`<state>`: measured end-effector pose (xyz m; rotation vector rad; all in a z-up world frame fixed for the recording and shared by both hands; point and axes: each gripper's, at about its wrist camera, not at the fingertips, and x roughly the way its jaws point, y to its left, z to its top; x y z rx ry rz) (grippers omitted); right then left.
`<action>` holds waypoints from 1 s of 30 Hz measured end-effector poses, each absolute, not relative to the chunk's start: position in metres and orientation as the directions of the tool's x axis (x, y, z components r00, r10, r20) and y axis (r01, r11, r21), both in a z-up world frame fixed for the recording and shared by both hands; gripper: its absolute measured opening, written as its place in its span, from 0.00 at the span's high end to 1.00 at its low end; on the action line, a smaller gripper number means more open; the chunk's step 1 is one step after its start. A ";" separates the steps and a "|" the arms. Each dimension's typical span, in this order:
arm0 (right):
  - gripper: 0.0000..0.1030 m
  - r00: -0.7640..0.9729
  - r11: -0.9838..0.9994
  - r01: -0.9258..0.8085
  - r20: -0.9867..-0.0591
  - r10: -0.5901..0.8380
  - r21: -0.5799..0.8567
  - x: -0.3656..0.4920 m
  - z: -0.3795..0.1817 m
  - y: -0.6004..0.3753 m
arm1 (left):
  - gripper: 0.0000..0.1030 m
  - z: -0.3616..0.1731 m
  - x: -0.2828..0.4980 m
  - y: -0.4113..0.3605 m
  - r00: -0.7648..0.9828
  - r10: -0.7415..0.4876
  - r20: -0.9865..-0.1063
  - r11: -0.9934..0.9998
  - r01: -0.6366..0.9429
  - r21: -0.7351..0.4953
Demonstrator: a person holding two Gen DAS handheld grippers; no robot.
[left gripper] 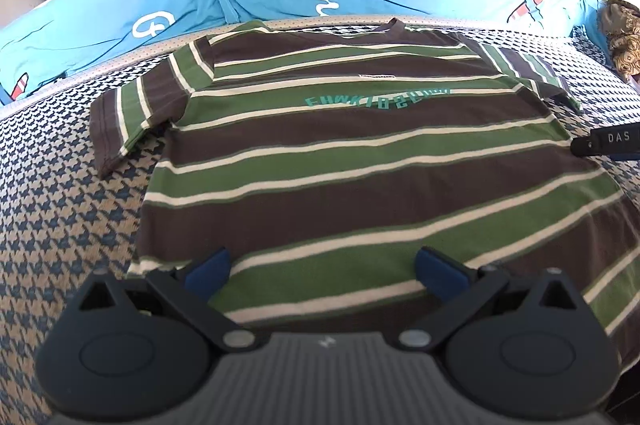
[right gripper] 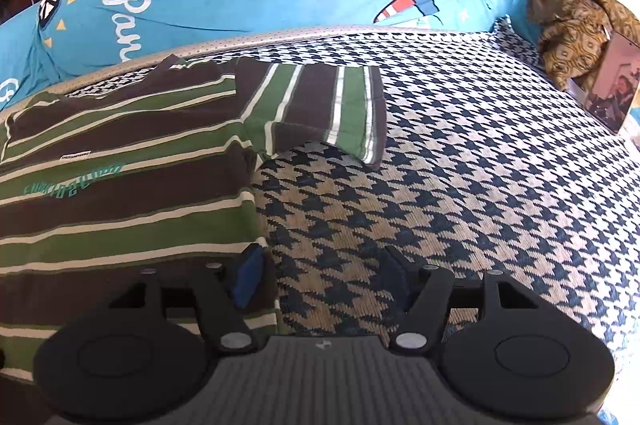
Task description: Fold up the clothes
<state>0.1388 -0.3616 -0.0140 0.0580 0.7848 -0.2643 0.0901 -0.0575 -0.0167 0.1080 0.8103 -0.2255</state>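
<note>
Brown, green and cream striped T-shirt (left gripper: 360, 153) lies flat, unfolded, on houndstooth woven cover (right gripper: 460, 185). I judge fold not begun. My left gripper (left gripper: 322, 267) at hem, right gripper (right gripper: 320, 275) over hem corner, both jaws wide, empty. Next: pinch hem.

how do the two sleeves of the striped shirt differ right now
In the left wrist view, the left sleeve lies flat and smooth, angled down beside the body of the striped shirt. The right sleeve points out sideways; in the right wrist view its cuff end looks rumpled and partly lifted. Both share brown, green and cream stripes and are still unfolded.
</note>
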 end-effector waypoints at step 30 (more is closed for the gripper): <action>0.35 0.749 0.982 0.143 -0.662 -0.029 0.119 0.031 -0.003 -0.330 | 0.00 -0.004 0.033 -0.037 0.693 -0.183 -0.698 0.975 0.218 -0.039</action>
